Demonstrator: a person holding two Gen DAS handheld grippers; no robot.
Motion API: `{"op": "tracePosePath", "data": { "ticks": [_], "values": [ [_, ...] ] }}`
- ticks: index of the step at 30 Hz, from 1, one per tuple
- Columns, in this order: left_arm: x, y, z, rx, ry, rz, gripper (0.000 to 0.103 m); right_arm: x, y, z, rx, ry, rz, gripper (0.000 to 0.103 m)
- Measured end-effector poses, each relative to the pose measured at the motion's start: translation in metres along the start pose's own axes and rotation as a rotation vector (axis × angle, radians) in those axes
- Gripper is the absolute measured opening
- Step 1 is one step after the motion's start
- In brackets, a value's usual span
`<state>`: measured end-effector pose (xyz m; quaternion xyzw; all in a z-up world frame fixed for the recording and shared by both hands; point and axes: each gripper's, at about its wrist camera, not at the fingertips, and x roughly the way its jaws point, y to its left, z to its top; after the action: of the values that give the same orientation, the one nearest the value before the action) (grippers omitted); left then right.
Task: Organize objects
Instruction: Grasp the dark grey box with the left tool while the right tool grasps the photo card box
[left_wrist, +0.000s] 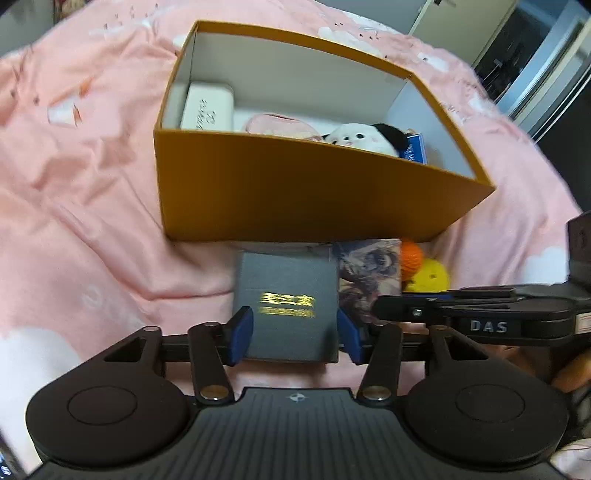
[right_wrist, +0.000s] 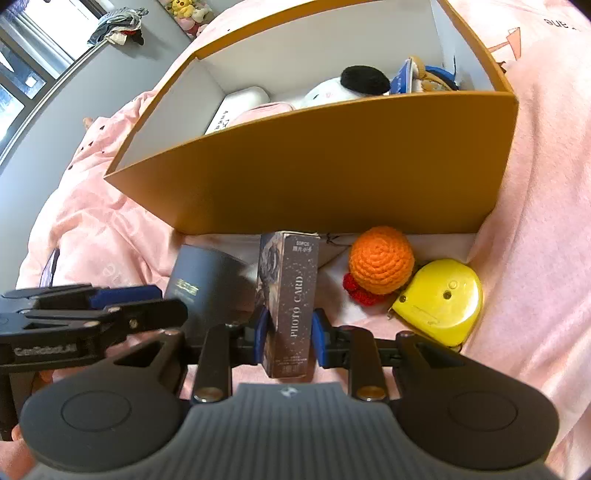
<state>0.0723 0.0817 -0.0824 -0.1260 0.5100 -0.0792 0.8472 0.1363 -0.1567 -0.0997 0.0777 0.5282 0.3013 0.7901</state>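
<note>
An orange open box (left_wrist: 295, 188) stands on a pink bedspread; it shows in the right wrist view too (right_wrist: 332, 166). Inside lie a white case (left_wrist: 208, 107), a pink pouch (left_wrist: 280, 125), a panda plush (left_wrist: 362, 138) and a blue item (left_wrist: 415, 147). My left gripper (left_wrist: 295, 334) is shut on a dark grey box with gold lettering (left_wrist: 288, 306), in front of the orange box. My right gripper (right_wrist: 289, 334) is shut on a tall "PHOTO CARD" box (right_wrist: 291, 302), right beside the grey box (right_wrist: 207, 288).
An orange crocheted ball (right_wrist: 382, 260) with a red part and a yellow tape measure (right_wrist: 441, 301) lie on the bedspread (right_wrist: 535, 221) at the right, against the orange box. A window and hung clothes (right_wrist: 118, 22) are far left.
</note>
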Motion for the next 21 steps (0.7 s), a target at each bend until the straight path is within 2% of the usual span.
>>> {"op": "tracePosePath", "data": {
  "ticks": [2,5,10,15,18,21],
  "values": [
    [0.002,0.003,0.002,-0.03,-0.005,-0.006,0.062,0.0,-0.003,0.0,0.011,0.002,-0.002,0.027],
    [0.0,0.005,0.005,-0.048,-0.021,-0.012,0.071,0.003,-0.004,0.001,0.02,0.009,-0.001,0.027],
    [0.008,0.008,0.011,-0.06,0.018,-0.088,0.076,0.006,-0.003,0.002,0.02,0.014,-0.004,0.027],
    [0.018,0.023,0.021,-0.137,0.028,-0.046,0.075,0.009,-0.002,0.002,0.02,0.014,-0.005,0.027],
    [0.035,0.032,0.022,-0.169,0.09,-0.09,0.07,0.009,-0.002,0.002,0.021,0.015,-0.005,0.027],
    [0.047,0.038,0.019,-0.21,0.112,-0.111,0.071,0.006,-0.005,0.0,0.024,0.015,-0.003,0.028]
  ]
}}
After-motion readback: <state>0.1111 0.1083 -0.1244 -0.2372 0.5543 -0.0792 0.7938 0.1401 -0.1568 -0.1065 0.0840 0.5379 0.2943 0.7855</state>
